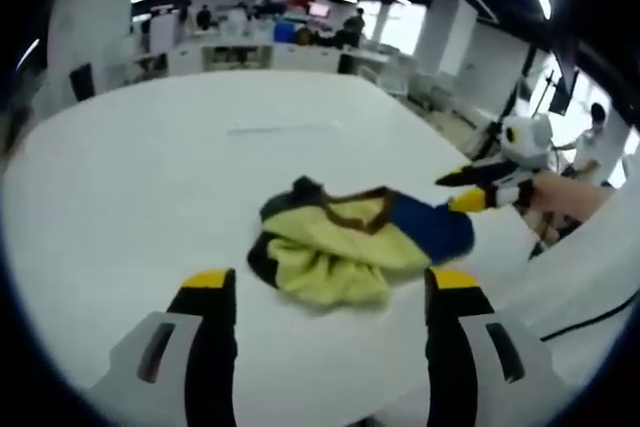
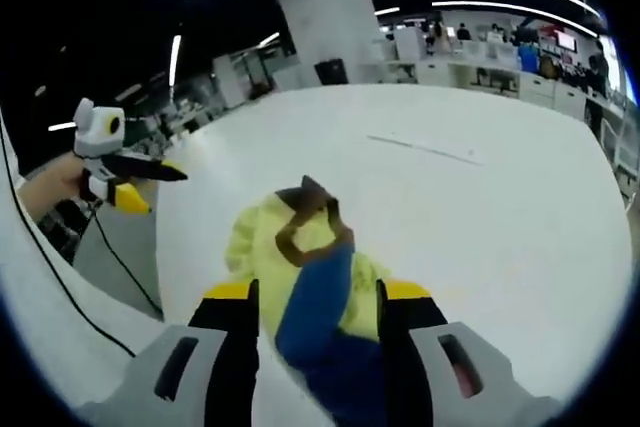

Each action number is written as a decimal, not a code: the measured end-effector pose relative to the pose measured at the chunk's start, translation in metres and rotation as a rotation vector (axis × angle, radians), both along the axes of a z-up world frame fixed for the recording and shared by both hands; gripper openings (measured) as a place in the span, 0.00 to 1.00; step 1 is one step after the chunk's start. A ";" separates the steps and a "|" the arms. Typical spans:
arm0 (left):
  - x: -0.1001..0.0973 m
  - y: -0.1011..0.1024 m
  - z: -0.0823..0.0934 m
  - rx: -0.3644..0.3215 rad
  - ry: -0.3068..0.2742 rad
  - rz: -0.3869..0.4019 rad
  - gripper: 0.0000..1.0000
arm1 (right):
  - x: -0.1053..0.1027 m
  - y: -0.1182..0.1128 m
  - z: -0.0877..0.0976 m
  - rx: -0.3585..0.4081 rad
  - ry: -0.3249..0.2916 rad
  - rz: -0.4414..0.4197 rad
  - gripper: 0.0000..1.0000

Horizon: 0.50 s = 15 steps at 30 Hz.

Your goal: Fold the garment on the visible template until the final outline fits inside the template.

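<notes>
A crumpled yellow garment (image 1: pixel 330 257) with brown trim and a blue part (image 1: pixel 435 227) lies bunched on the white table (image 1: pixel 150 177). My left gripper (image 1: pixel 332 287) is open just short of its near edge, with nothing between the jaws. My right gripper (image 1: pixel 455 190) comes in from the right, held by a hand (image 1: pixel 565 197), its tips at the blue end. In the right gripper view, my right gripper (image 2: pixel 318 292) is open, and the blue part (image 2: pixel 315 312) lies between the jaws with the yellow cloth (image 2: pixel 255 237) beyond. My left gripper (image 2: pixel 155 187) hovers at the left.
A thin pale line (image 1: pixel 285 129) marks the table beyond the garment; it appears again as a thin line (image 2: pixel 425 150). A black cable (image 2: pixel 110 257) runs off the table's edge at the left. Desks and people stand far behind in the office.
</notes>
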State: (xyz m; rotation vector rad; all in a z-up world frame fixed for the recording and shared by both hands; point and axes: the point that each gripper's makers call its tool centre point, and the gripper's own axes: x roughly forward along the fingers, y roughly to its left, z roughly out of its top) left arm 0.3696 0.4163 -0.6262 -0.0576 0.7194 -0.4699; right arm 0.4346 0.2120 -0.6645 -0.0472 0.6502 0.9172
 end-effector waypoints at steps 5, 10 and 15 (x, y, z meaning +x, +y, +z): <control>0.001 0.004 -0.002 -0.003 0.003 0.006 0.73 | 0.008 0.002 -0.011 -0.010 0.014 -0.007 0.45; 0.001 0.005 -0.002 -0.003 0.000 0.015 0.72 | 0.013 0.005 -0.017 -0.015 0.025 -0.013 0.44; 0.001 0.007 -0.003 -0.011 0.002 0.026 0.73 | 0.015 0.009 -0.021 -0.015 0.032 -0.002 0.42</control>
